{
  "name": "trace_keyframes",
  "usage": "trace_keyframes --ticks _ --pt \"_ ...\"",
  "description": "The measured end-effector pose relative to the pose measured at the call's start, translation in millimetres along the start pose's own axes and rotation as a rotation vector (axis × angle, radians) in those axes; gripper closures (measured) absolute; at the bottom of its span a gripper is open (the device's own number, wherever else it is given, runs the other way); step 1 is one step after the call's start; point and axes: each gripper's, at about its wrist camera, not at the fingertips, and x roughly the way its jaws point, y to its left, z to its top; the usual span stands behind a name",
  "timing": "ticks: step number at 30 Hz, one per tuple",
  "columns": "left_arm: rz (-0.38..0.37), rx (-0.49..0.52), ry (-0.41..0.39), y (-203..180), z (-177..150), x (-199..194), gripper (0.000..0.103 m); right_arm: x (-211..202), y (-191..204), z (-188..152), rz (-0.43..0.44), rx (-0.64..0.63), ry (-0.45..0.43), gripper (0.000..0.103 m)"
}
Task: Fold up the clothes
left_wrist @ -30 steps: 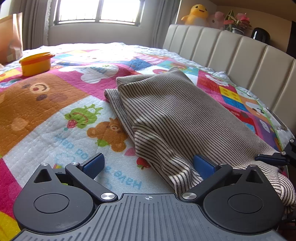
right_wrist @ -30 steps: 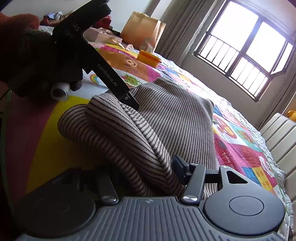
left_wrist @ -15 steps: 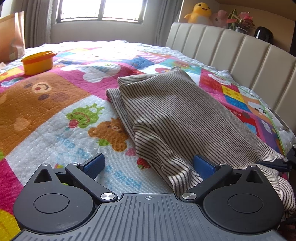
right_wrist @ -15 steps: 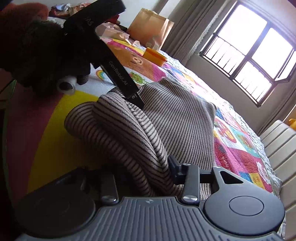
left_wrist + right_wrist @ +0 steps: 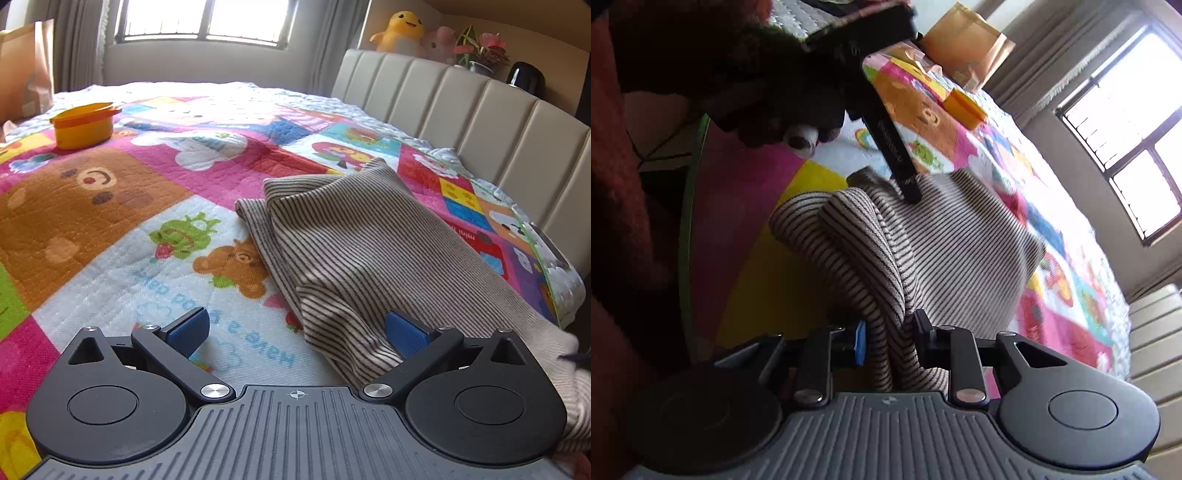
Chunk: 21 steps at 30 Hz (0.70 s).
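Jaws of the left gripper (image 5: 295, 328) are standing wide over the quilted bed (image 5: 110, 229); an orange tub (image 5: 83, 124), contents unseen, is sitting far left. The right gripper (image 5: 888, 341) is now pinching the striped garment (image 5: 369, 243) tighter than before.

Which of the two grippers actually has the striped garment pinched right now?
The right gripper: its jaws are closed on a bunched fold of the striped garment. The left gripper stands wide open, with cloth lying only against its right finger.
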Motion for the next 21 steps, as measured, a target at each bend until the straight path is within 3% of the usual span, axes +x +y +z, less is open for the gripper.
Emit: trace_keyframes --ticks 5,9,12,15,19,20,21 --pt "-0.003 -0.052 -0.044 19 14 -5 0.0 -4 -42 33 -0.066 -0.102 -0.03 0.088" --pt "-0.051 -0.124 -0.117 41 30 -29 0.0 41 -79 53 -0.072 -0.083 -0.035 0.093" --pt "-0.136 -0.077 -0.128 38 35 -42 0.0 85 -94 58 -0.035 -0.036 -0.031 0.093" --pt "-0.271 0.0 -0.093 16 31 -43 0.0 121 -95 55 0.015 0.015 -0.016 0.093" --pt "-0.298 0.047 -0.026 -14 20 -14 0.0 122 -101 44 0.022 0.113 -0.058 0.092" --pt "-0.292 0.057 -0.021 -20 18 -6 0.0 111 -107 39 0.014 0.167 -0.087 0.09" --pt "-0.283 0.066 -0.019 -24 16 1 0.0 98 -115 32 0.005 0.229 -0.12 0.079"
